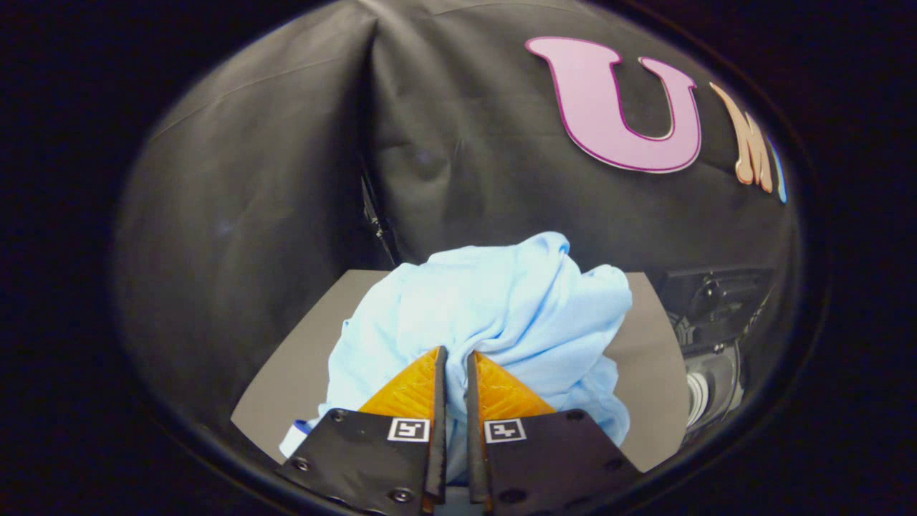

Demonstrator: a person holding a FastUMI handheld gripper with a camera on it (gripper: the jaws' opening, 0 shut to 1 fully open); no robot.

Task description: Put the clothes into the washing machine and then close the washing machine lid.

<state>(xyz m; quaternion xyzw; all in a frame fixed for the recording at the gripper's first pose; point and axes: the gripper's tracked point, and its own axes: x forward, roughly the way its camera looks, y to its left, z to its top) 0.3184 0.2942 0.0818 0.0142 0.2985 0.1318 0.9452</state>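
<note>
Between the gripper's (455, 352) nearly closed fingers, one light-blue garment (494, 301) pinched (bunched), over one grey table (294, 373).

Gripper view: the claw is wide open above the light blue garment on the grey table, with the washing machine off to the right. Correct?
Not quite. In the gripper view the claw is nearly closed, pinching a fold of the light blue garment. The rest holds: the garment is over the grey table, and the washing machine is to the right.
</note>
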